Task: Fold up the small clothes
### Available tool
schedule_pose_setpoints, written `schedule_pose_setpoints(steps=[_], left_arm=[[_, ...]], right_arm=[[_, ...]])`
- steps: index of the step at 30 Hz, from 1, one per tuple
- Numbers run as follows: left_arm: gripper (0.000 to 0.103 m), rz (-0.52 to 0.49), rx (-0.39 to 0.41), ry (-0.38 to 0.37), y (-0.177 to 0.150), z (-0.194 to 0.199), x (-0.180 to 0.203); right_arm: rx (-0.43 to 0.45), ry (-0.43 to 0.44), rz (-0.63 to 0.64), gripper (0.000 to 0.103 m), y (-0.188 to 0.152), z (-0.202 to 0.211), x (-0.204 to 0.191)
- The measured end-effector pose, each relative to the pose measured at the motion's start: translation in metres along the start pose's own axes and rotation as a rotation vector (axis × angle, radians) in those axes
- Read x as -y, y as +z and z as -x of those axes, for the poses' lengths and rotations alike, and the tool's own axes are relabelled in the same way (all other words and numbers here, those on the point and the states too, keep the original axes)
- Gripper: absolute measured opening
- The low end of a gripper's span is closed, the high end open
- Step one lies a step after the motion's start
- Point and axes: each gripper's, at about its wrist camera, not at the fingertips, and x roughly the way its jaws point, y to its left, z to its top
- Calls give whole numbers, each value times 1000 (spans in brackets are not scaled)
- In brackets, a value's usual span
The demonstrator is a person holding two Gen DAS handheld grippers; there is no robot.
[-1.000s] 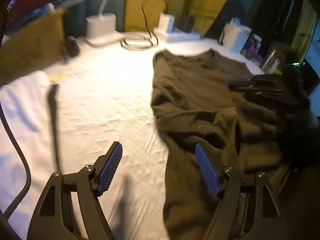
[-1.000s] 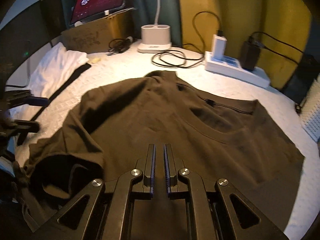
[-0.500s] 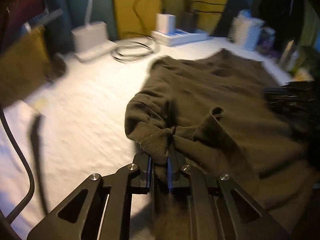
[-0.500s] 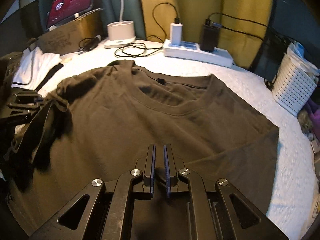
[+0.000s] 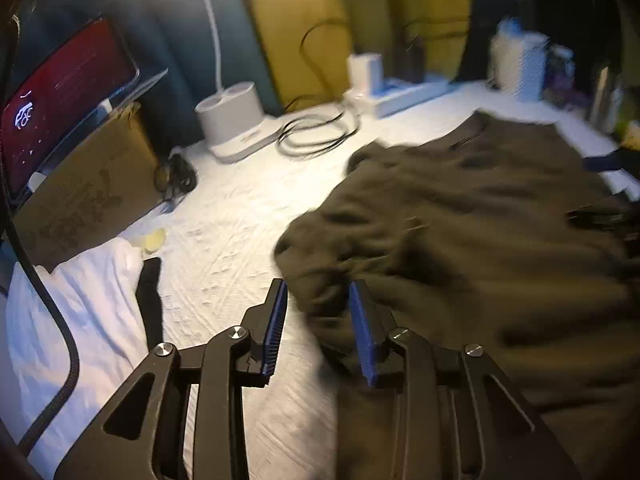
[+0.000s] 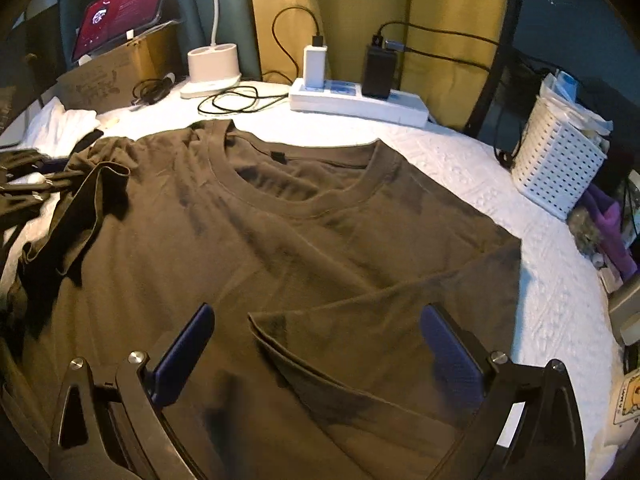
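Observation:
A dark olive T-shirt (image 6: 304, 240) lies front up on the white bed cover, neck toward the far wall. Its right sleeve is folded in over the chest, and its left sleeve (image 6: 76, 216) lies bunched inward. My right gripper (image 6: 316, 340) is open just above the folded sleeve, touching nothing. My left gripper (image 5: 318, 312) is open at the shirt's (image 5: 460, 248) bunched left edge, and the cloth lies loose between its fingers. It also shows in the right wrist view (image 6: 24, 184) at the far left.
A white garment (image 5: 80, 312) with a black strap lies at the left. A cardboard box (image 5: 84, 188) with a tablet, a lamp base (image 6: 212, 68), coiled cable, a power strip (image 6: 360, 100) and a white basket (image 6: 556, 160) line the far edge.
Both grippers have opened. The left one carried the left sleeve inward and let it go. The right one let go of the folded right sleeve.

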Motion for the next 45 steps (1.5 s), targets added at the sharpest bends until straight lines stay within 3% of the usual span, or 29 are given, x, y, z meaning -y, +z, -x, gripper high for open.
schedule_pose_setpoints(steps=[4, 12, 15, 19, 23, 25, 27, 30, 34, 38, 45], left_arm=[[33, -33, 20, -49, 1, 1, 21], [33, -146, -75, -136, 4, -38, 71], [33, -191, -83, -250, 3, -30, 80], [33, -136, -74, -329, 7, -21, 67], [33, 14, -20, -359, 15, -22, 41], [33, 35, -13, -381, 17, -30, 40], [33, 12, -60, -431, 15, -37, 51], [33, -72, -52, -421, 11, -24, 68], [34, -76, -43, -378, 5, -3, 61], [57, -34, -18, -330, -10, 23, 42], [57, -36, -29, -347, -49, 56, 36]], right_arm=[[3, -21, -32, 103, -2, 3, 11], [18, -42, -57, 103, -12, 17, 25], [15, -52, -78, 103, -18, 19, 33], [12, -58, -107, 103, -24, 19, 43], [11, -61, -123, 103, -27, 19, 51], [10, -61, -128, 103, -28, 19, 54], [9, -62, -128, 103, -29, 20, 55], [19, -66, -125, 103, -31, 28, 54], [30, -79, -126, 103, -38, 41, 56], [40, -93, -128, 103, -48, 59, 59], [54, -126, -161, 103, -81, 100, 61]])
